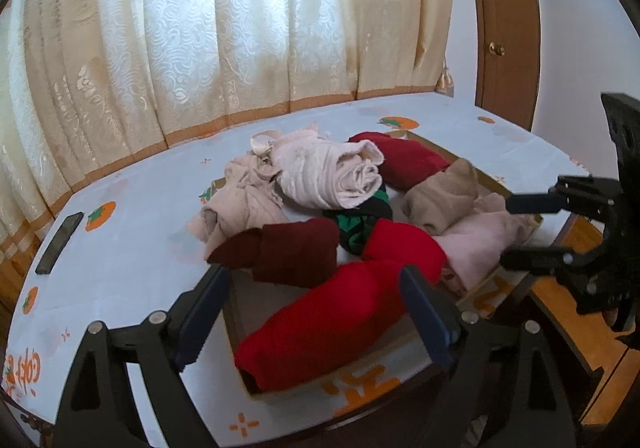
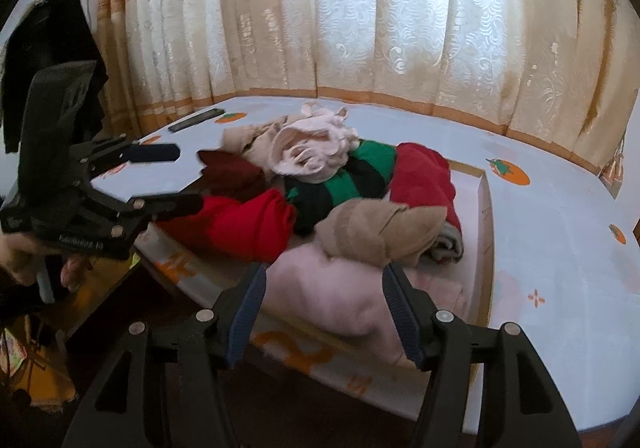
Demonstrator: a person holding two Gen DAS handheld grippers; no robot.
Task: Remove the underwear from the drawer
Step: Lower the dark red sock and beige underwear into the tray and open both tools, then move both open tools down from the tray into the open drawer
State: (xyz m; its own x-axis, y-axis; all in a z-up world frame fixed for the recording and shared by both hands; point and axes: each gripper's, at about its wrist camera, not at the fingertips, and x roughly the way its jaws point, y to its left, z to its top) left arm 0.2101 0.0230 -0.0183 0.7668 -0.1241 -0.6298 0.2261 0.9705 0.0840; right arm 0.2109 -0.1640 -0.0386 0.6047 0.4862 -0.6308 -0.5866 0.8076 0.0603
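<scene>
A shallow open drawer (image 1: 235, 322) on the table holds a heap of rolled garments: a cream roll (image 1: 332, 172) on top, a maroon roll (image 1: 288, 252), a bright red roll (image 1: 340, 316) and a pale pink bundle (image 1: 476, 248). My left gripper (image 1: 312, 280) stands open at the drawer's near left corner. The red roll shows beyond its fingers, and nothing is between them. From the right wrist the left gripper (image 2: 180, 178) shows bare tablecloth in its gap. My right gripper (image 2: 324, 272) is closed around the pink bundle (image 2: 332, 300), which fills the space between its pads.
A blue tablecloth (image 1: 132, 248) with orange fruit prints covers the table. A dark phone (image 1: 60, 244) lies near its left edge. Cream curtains hang behind, and a brown door (image 1: 508, 28) is at the right. A person's hand (image 2: 20, 256) holds the left gripper.
</scene>
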